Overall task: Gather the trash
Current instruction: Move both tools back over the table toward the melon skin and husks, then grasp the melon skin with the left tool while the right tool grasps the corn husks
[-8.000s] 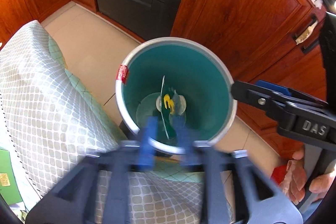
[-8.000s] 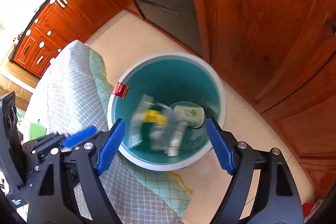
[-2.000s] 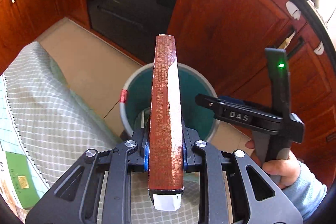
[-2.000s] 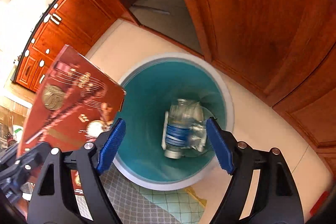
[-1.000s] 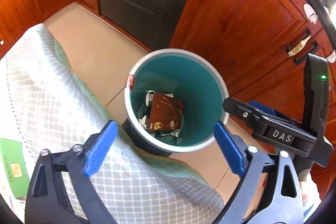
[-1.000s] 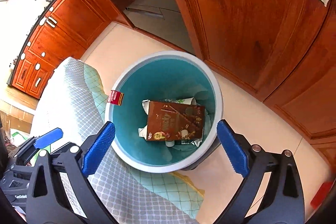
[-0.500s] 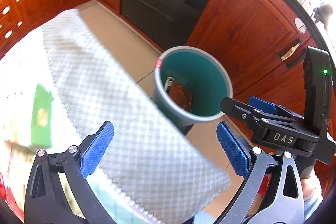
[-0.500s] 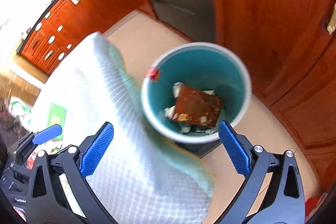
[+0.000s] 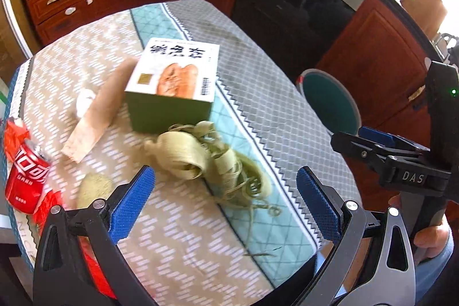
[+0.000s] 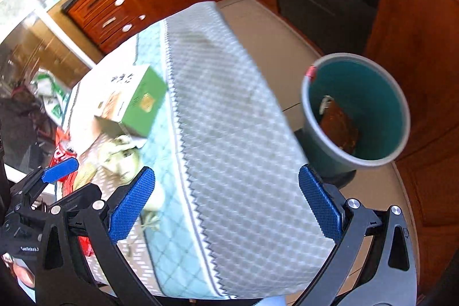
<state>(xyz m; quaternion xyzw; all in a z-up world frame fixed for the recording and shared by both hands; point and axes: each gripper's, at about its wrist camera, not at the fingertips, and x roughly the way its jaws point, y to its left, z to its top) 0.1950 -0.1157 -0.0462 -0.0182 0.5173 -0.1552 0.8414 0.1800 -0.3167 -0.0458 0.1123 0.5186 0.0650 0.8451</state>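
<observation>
Left gripper (image 9: 225, 202) is hovering with fingers spread over pale corn husks (image 9: 200, 159) at frame centre, below a green box (image 9: 172, 85). Right gripper (image 10: 226, 205) is likewise spread, empty; the teal bin (image 10: 355, 108) is sitting at right

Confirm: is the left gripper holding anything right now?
No, the left gripper is open and empty, hovering above the corn husks on the table.

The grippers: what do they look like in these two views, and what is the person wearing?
Both are black skeletal frames with silver screws and blue textured pads on two fingers. The left gripper and right gripper match. From the left wrist view, the right unit reads "DAS" in white, shows a green light, and a light blue sleeve.
</observation>
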